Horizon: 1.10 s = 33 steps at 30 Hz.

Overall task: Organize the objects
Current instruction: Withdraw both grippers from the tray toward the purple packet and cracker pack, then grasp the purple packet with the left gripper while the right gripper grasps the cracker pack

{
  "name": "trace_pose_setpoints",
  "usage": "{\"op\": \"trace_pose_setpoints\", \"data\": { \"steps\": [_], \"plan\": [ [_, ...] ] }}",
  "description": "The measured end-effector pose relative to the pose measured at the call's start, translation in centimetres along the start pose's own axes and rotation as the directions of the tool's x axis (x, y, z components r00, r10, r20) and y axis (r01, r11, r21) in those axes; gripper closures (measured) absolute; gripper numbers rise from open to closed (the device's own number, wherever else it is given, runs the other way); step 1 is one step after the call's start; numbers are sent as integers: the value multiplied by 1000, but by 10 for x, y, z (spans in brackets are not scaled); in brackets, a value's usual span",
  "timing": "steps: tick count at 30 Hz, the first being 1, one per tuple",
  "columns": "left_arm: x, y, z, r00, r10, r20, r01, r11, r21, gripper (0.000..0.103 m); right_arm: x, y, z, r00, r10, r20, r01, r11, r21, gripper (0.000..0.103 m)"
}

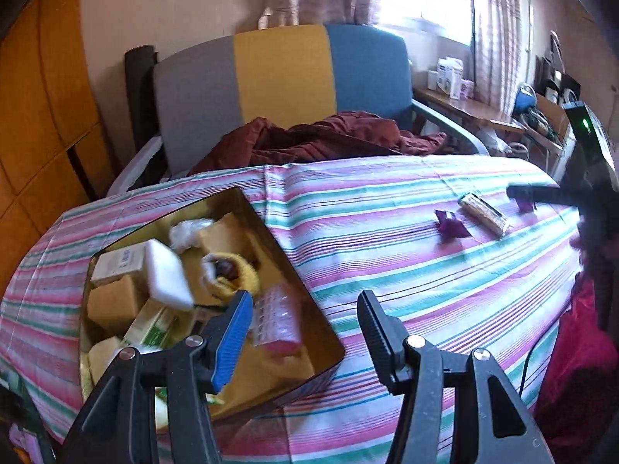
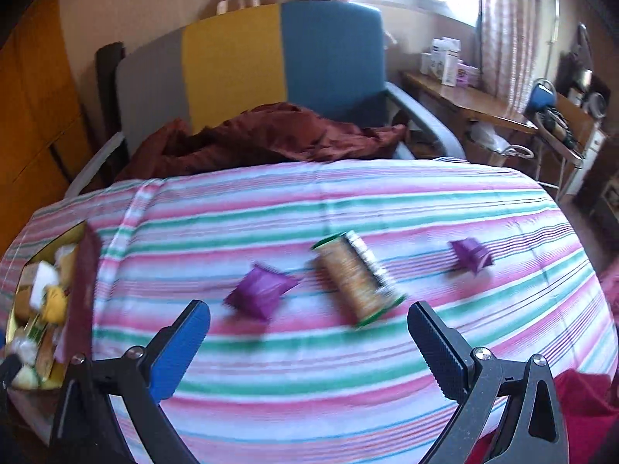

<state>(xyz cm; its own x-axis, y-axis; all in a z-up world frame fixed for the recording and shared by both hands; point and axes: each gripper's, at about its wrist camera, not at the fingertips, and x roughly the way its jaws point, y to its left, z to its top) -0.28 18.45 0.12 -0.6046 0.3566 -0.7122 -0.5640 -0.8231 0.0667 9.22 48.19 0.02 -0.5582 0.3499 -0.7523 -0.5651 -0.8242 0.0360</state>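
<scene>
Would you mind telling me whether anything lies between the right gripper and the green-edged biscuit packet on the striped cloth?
Nothing visible does. The right gripper is open above bare striped cloth, and the green-edged biscuit packet lies just ahead, with purple sachets off to either side.

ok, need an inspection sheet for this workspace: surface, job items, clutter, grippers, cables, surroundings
Surface: striped cloth covers the table, lightly creased.
Job's things: open box at the left, packed with small items; two purple packets and a biscuit roll lie loose on the cloth.
Clutter: red fabric at the right edge.
Grippers: left hand-held gripper open, empty, partly over the box; right hand-held gripper open, empty, short of the packets.
Cables: a thin dark cable by the red fabric.
Surroundings: tricolour chair with a maroon garment; side desk under the window.
</scene>
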Motion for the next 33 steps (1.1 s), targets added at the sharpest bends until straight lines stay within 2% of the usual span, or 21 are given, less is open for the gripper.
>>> {"op": "trace_pose_setpoints", "data": {
  "steps": [4, 8, 12, 19, 26, 29, 33],
  "plan": [
    [12, -19, 7, 1000, -21, -10, 22, 999, 40, 46, 17, -28, 18, 999, -21, 33, 20, 999, 32, 0],
    [26, -39, 15, 999, -38, -27, 40, 996, 74, 46, 34, -54, 23, 998, -37, 45, 33, 994, 100, 0],
    [44, -61, 23, 996, -72, -55, 77, 992, 98, 46, 47, -71, 18, 1000, -19, -5, 20, 988, 156, 0],
    [75, -103, 34, 987, -129, -98, 143, 978, 154, 46, 46, -85, 17, 1000, -2, -14, 5, 974, 225, 0],
    [110, -138, 53, 963, -234, -138, 256, 949, 183, 46, 51, -100, 16, 999, 20, -43, -6, 954, 299, 0],
    [128, -153, 65, 940, -300, -162, 327, 929, 175, 46, 51, -105, 16, 999, 16, -49, 1, 947, 320, 0],
    [148, -171, 77, 925, -336, -174, 366, 914, 177, 46, 53, -108, 16, 998, 24, -54, -5, 943, 332, 0]
  ]
}}
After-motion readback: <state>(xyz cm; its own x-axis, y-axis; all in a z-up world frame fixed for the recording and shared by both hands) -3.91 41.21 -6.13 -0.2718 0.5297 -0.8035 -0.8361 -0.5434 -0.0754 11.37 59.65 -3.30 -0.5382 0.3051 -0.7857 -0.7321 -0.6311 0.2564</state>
